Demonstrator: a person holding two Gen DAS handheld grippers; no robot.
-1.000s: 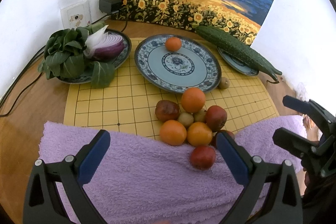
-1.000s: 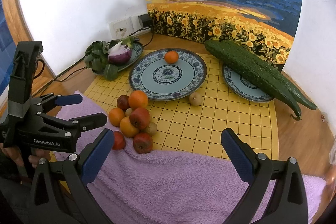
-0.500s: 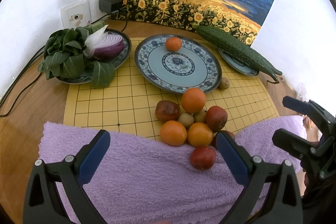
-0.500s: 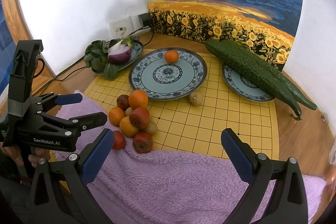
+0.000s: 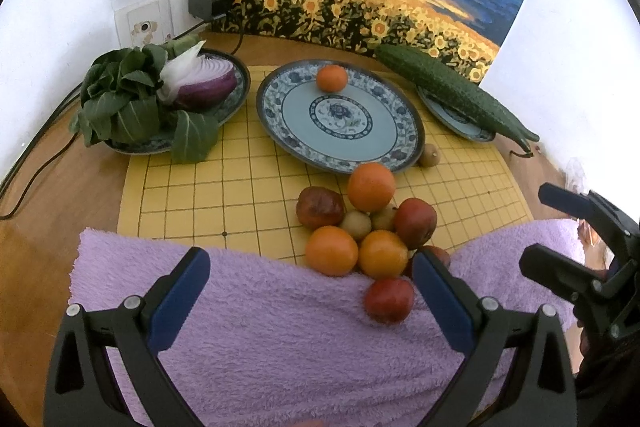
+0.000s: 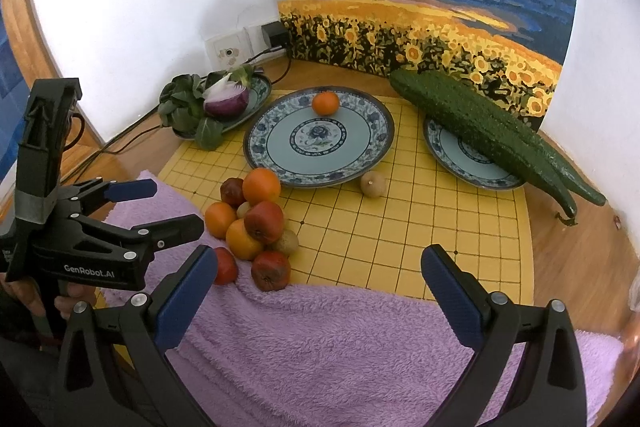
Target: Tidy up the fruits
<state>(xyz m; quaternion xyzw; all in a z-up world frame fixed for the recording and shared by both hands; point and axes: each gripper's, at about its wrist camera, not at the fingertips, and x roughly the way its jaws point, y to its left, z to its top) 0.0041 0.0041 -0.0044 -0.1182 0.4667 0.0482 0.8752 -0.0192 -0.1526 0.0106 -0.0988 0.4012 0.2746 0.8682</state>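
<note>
Only the right wrist view shows fingers point(image 6: 72, 301) holding the left hand-held gripper point(image 6: 176, 207).

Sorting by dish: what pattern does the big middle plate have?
Blue-and-white floral rim, pale blue centre with a flower medallion on the big middle plate; clearest in the right wrist view.

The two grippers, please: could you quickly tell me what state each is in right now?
Left gripper: open, holding nothing, above the purple towel.
Right gripper: open, holding nothing, also above the towel.
</note>
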